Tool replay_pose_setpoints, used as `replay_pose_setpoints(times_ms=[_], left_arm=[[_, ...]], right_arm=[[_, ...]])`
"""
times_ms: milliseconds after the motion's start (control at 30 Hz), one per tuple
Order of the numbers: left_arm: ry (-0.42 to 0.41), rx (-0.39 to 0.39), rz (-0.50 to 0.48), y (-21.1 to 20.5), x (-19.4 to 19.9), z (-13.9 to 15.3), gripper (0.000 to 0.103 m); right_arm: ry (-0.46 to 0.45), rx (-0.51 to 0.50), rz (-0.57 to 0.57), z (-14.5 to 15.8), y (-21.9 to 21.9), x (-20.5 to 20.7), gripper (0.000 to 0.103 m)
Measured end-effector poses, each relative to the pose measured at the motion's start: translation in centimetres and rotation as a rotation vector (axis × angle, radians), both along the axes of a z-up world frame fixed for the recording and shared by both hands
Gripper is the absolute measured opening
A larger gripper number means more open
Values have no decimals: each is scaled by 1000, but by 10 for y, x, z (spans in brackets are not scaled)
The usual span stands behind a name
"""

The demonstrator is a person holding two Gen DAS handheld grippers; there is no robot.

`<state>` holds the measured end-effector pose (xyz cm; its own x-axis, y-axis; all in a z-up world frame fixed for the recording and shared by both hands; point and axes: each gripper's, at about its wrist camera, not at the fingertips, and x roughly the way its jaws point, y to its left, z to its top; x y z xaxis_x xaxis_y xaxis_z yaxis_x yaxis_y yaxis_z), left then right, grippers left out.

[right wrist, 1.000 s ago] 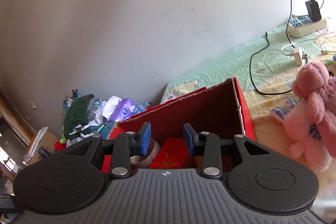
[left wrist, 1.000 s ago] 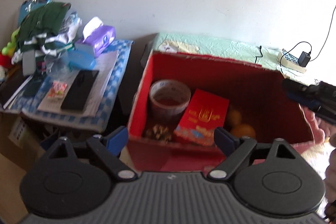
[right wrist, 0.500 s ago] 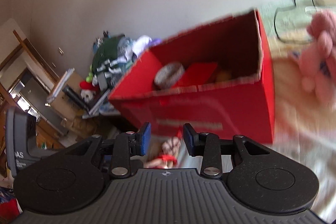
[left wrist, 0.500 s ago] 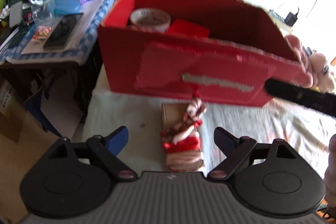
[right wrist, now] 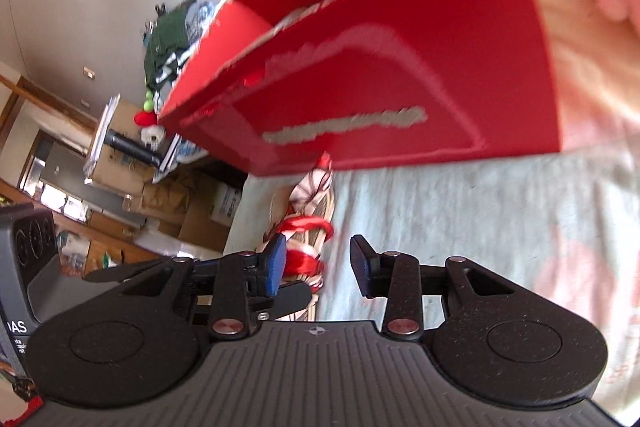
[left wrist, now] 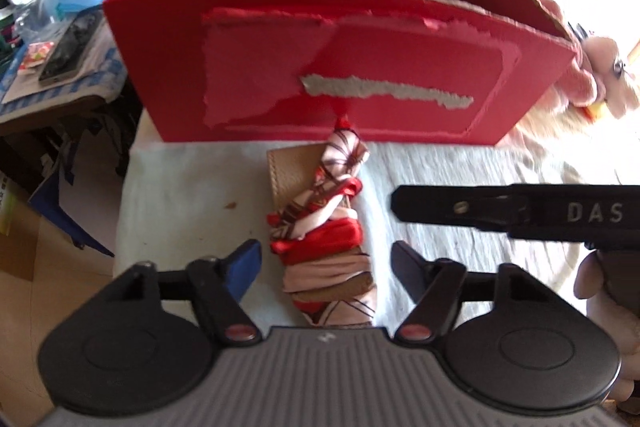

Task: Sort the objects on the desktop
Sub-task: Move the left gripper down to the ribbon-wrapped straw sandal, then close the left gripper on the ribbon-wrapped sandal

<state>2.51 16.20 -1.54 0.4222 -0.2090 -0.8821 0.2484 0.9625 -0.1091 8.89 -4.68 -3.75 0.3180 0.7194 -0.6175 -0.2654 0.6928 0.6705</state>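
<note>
The left gripper (left wrist: 325,265) is spread wide, straddling a pink-and-red scarf bundle (left wrist: 326,227) lying on the pale cloth (left wrist: 184,187) just near of the red box (left wrist: 340,67). The right gripper (right wrist: 318,269), lettered "DAS", hovers released at the bundle's right.

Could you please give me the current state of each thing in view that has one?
Left hand-held gripper: open, straddling the scarf bundle, not closed on it.
Right hand-held gripper: open, holding nothing.
Red box: open-topped, upright, label torn on its front.
Scarf bundle: lying on the sheet in front of the box.
Phone: lying flat, screen dark.
</note>
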Motion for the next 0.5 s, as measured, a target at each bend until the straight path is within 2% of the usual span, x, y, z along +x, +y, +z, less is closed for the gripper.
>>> replay_pose_setpoints(times_ms=[133,400,500], left_arm=[[8,7,-8,2,2,-7,63],[22,-24,-24,6,9,-17,62],[8,-14,-47,4,7,-17,57]], right_arm=[[22,-4,26,-4,12,2,40],[78,-38,72,-13,36,9,41],[83,-30,81,-16,42,11,43]])
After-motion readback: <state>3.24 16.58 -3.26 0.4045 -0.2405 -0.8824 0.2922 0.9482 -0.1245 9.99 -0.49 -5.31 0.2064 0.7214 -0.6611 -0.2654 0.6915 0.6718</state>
